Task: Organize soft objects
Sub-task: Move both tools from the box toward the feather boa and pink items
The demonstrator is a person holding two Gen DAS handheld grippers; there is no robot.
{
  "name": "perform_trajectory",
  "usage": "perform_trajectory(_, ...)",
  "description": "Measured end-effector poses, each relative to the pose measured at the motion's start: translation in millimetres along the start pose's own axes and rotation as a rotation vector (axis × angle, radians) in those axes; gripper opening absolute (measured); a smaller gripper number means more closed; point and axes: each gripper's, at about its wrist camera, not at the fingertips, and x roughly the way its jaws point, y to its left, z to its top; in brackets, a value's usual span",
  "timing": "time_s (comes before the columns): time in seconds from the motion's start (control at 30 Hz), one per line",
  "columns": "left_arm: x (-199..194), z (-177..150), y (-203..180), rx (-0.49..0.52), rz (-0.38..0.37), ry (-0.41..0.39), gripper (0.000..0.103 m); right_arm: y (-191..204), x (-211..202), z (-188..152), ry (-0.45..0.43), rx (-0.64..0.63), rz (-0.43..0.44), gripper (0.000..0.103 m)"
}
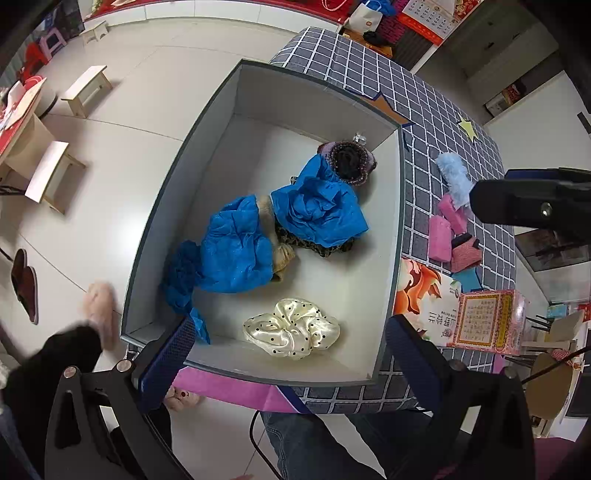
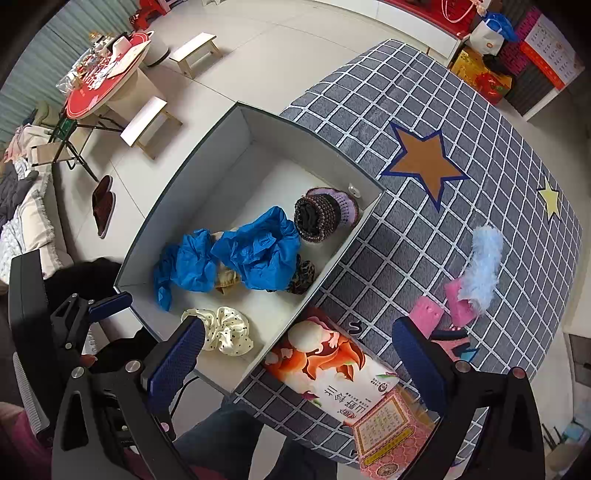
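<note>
Soft items fill grey box (image 1: 384, 258); both my grippers' jaws gape empty. Next: right gripper (image 2: 301, 363) fetches fluffy pale-blue duster (image 2: 484, 266).

A grey checked cloth (image 2: 424, 110) with a brown star (image 2: 424, 162) and a yellow star (image 2: 550, 201) covers the desk. On the tiled floor (image 1: 147, 55) — pale wooden stools (image 2: 195, 51), a dark red slipper (image 2: 103, 206), a red-topped round table (image 2: 107, 85). A wall calendar (image 1: 428, 16) hangs behind.
</note>
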Motion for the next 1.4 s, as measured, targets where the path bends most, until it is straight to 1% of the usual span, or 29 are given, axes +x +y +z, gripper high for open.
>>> perform_trajectory(0.63, -0.4, -1.6, -9.8, 0.015, -0.022, 0.001, 0.103, -11.1, -4.4, -8.8, -0.007, 0.029, 0.005, 0.102)
perform_trajectory(0.87, 0.3, -2.7, -8.2, 0.009, -0.004, 0.007, 0.103, -11.8, -4.5, -11.2, 0.002, 0.026, 0.003, 0.102)
perform_trajectory(1.2, -6.0, -3.0, -11.5, 0.037, 0.021, -0.004, 0.103, -11.4, -8.2, -14.5, -0.005, 0.030, 0.021, 0.102)
perform_trajectory(1.3, -15.2, 2.0, -14.2, 0.050, 0.029, -0.035, 0.103, -22.2, -20.3, -18.9, -0.016, 0.054, 0.052, 0.102)
perform_trajectory(1.4, -24.1, 13.9, -19.8, 0.078, 0.015, -0.053, 0.103, -52.7, -43.4, -30.3, -0.039, 0.117, 0.065, 0.102)
